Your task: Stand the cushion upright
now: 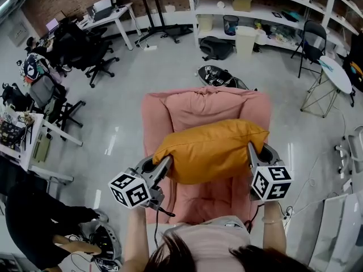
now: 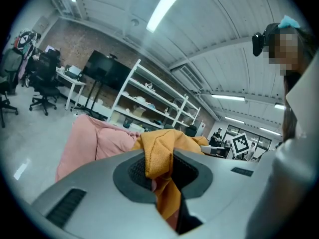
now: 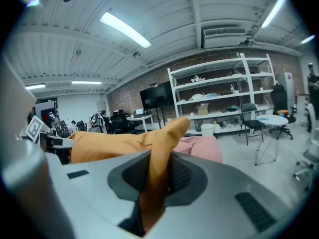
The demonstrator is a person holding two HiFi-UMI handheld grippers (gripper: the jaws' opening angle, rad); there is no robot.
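A mustard-yellow cushion (image 1: 212, 149) hangs in the air above the seat of a pink armchair (image 1: 198, 109), stretched between both grippers. My left gripper (image 1: 164, 166) is shut on the cushion's left corner, and in the left gripper view the yellow fabric (image 2: 158, 158) is pinched between the jaws. At the cushion's right corner my right gripper (image 1: 253, 152) is shut too. The right gripper view shows a fold of yellow cloth (image 3: 159, 163) clamped between its pads. The cushion lies roughly level, its long side across the chair.
The armchair's backrest (image 1: 204, 101) rises behind the cushion. A person in black crouches at the lower left (image 1: 34, 220). Office chairs (image 1: 85, 50) and desks stand far left, white shelves (image 1: 255, 4) along the back, a round folding table (image 1: 334, 75) at right.
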